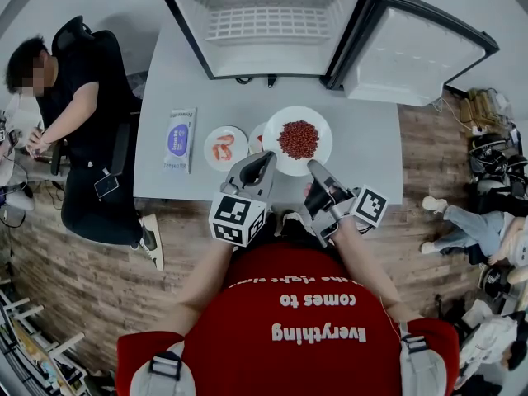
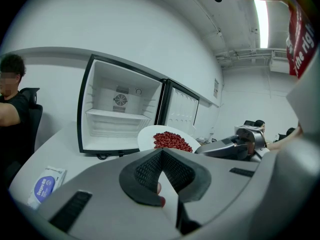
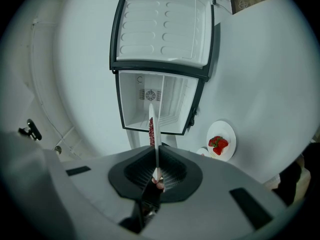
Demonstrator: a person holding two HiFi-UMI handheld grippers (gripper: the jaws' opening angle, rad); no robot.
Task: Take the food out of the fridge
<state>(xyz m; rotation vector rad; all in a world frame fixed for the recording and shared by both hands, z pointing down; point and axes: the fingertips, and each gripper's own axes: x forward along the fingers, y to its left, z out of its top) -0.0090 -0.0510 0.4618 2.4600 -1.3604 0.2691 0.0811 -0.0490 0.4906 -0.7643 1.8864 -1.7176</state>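
- wearer's red shirt [image 1: 289,320] fills the nearest part of the head view; both grippers are held out just past it, over the near edge of the white table [image 1: 190,81].
- right gripper [image 3: 155,151]: rolled on its side, jaws clamped on the near rim of the plate of red beans [image 1: 326,143]. in its own view the plate shows edge-on between the pads.
- left gripper [image 2: 161,153]: jaws together at the tips, nothing gripped. the tips sit just beside the near left rim of the bean plate; contact cannot be told.
- bean plate is outside the fridge [image 1: 264,23], in front of its open mouth, over the table. resting or lifted: cannot tell.
- left of it is a second small plate [image 1: 254,132], partly hidden by the bean plate and the left gripper.
- further left is a small plate [image 1: 235,134] of red-orange food, then a blue-and-white packet [image 1: 179,139] lying flat.
- the fridge is at the far end of the table, its door [image 1: 412,52] swung wide to the right, with a wire shelf [image 1: 266,25] inside.
- a seated person [image 1: 82,97] in black is at the table's left side.
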